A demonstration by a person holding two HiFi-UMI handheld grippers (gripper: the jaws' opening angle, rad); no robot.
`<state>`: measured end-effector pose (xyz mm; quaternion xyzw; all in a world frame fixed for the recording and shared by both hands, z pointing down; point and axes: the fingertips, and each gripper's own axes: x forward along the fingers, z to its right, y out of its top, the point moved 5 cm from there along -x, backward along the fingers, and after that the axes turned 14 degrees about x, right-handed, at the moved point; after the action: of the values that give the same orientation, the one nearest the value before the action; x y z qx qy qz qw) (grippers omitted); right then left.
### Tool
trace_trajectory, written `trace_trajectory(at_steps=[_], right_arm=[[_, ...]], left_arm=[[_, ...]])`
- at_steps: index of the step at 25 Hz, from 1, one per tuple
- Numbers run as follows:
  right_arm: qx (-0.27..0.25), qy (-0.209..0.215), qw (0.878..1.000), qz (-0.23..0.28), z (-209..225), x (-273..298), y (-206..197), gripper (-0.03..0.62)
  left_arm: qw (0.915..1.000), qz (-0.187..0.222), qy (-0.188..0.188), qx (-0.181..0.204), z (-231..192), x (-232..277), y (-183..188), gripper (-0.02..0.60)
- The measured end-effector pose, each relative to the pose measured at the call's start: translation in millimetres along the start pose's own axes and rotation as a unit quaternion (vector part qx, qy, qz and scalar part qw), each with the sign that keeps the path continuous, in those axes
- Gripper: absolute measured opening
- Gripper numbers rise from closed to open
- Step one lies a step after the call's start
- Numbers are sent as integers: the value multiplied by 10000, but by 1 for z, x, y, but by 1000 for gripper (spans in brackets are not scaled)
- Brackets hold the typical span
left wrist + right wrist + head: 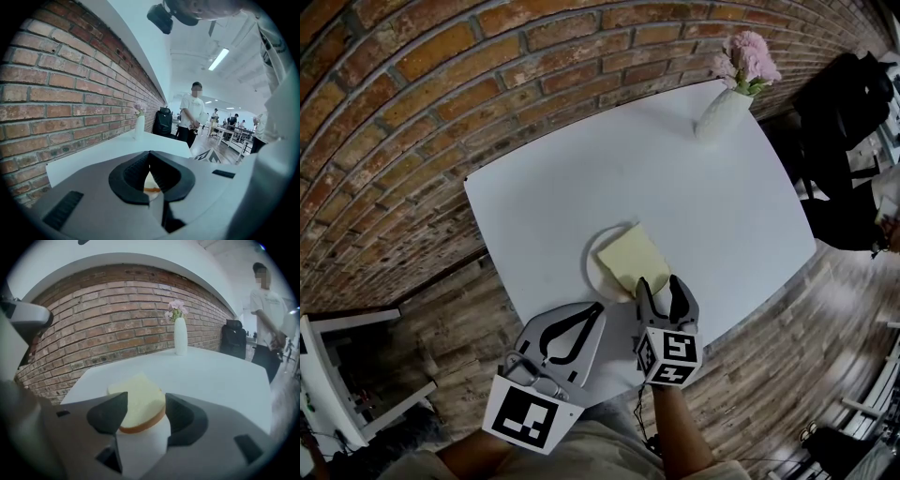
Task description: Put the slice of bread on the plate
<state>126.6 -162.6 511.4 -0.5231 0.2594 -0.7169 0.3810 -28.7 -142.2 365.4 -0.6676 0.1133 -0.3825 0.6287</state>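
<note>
We see a white table [581, 169] set against a brick wall [412, 112]. Near its front edge stands a white plate [592, 267], and on this plate the slice of bread [633, 261] lies flat. The slice covers most of the plate, and its far corner reaches over the rim. The right gripper [660, 283] points at the near, crusted edge of the slice with its jaws spread wide. One jaw tip stands on each side of that edge, and we see neither pad pressing on the bread. The left gripper [596, 307] hangs just beside the plate at the table's front edge, its jaws pressed together at the tips with nothing between them. At the table's far corner a white vase [722, 114] stands upright and holds pink flowers [750, 56].
</note>
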Motion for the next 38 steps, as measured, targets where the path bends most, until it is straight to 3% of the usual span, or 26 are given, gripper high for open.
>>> trace_trajectory(at_steps=[13,20,25,38], right_arm=[[-289,238,9976,578,-23,-19,25,236],[-459,306,9933,1014,-37,-43,43,92],[-585,398,9880,1372,-51,-64,58,31],[-856,737,9748,1922,-82,-129,89,8]], left_arm=[[10000,80,37,44,1,-9,4,9],[9998,177,60,46,3,-16,8,9],[9996,252,77,104,6,-21,13,9],[9984,506,211,164,21,-42,31,9]])
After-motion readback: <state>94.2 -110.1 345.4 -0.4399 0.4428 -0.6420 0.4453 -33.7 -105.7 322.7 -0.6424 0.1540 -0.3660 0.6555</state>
